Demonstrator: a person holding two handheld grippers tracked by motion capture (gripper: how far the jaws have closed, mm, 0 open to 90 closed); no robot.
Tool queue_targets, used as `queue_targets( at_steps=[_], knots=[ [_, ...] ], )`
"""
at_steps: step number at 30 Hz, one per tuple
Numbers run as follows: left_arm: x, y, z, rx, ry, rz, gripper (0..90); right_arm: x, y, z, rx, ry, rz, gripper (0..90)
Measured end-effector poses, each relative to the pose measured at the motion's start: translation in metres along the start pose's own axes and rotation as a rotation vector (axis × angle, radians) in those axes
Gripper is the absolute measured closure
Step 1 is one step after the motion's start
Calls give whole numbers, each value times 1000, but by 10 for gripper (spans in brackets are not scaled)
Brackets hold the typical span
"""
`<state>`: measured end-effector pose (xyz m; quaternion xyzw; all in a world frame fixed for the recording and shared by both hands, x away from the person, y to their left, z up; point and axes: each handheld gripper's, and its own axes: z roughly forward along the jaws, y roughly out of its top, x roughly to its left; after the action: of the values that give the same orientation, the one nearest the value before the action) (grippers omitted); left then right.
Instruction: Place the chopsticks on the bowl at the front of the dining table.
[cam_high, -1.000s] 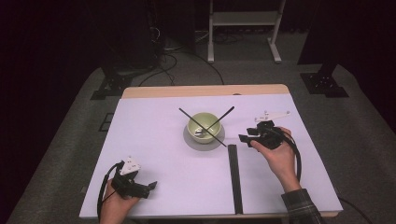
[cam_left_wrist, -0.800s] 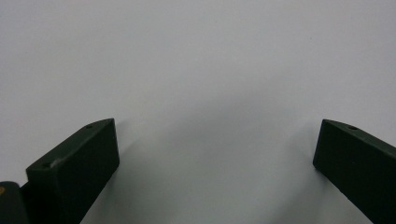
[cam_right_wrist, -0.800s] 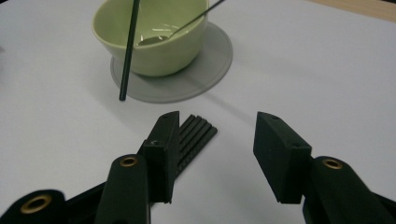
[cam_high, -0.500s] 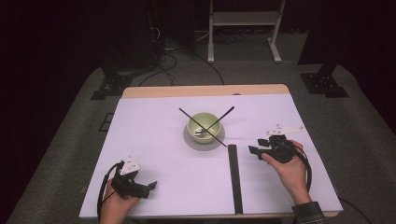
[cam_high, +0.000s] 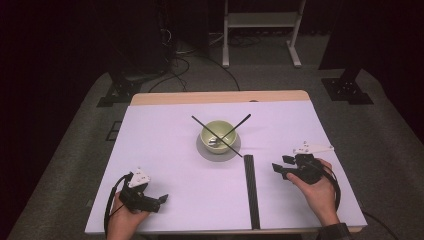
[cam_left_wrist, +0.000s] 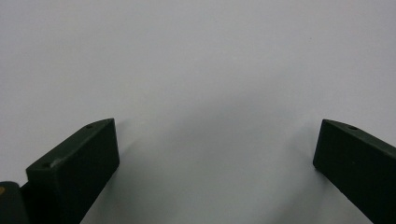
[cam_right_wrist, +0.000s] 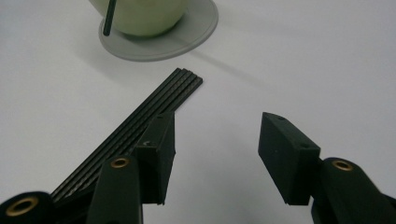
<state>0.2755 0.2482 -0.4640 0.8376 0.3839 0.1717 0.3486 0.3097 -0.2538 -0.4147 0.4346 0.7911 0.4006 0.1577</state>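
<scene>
Though near, sticks (cam_right_wrist: 140, 116) beside R tongs (cam_right_wrist: 215, 144).

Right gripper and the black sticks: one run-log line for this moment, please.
right gripper: fingers open, just opening, nothing between | black sticks: flat beside it | bowl: two sticks crossed in it | left gripper: open, empty

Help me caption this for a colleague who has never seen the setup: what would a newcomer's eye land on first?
First the pale green bowl on its grey saucer mid-table, with two black sticks crossed in it like an X. Next, the bundle of black sticks lying flat in a straight line in front of it, on the white table. Last, the right gripper just right of the bundle, its jaws open, empty and just been opening, and the left gripper at the near left.
</scene>
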Motion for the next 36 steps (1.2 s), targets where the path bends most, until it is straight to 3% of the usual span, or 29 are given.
queue_targets(
  at_steps=[16, 24, 30, 36],
  knots=[
    [0, 0, 0, 0, 0, 1, 0, 7, -29, -1, 9, -6, -30, 334],
    [0, 0, 0, 0, 0, 0, 0, 13, -42, -1, 23, 34, -53, 265],
    [0, 0, 0, 0, 0, 1, 0, 20, -48, -1, 33, 15, -66, 242],
    [0, 0, 0, 0, 0, 1, 0, 25, -49, 3, 39, 37, -65, 211]
  ],
)
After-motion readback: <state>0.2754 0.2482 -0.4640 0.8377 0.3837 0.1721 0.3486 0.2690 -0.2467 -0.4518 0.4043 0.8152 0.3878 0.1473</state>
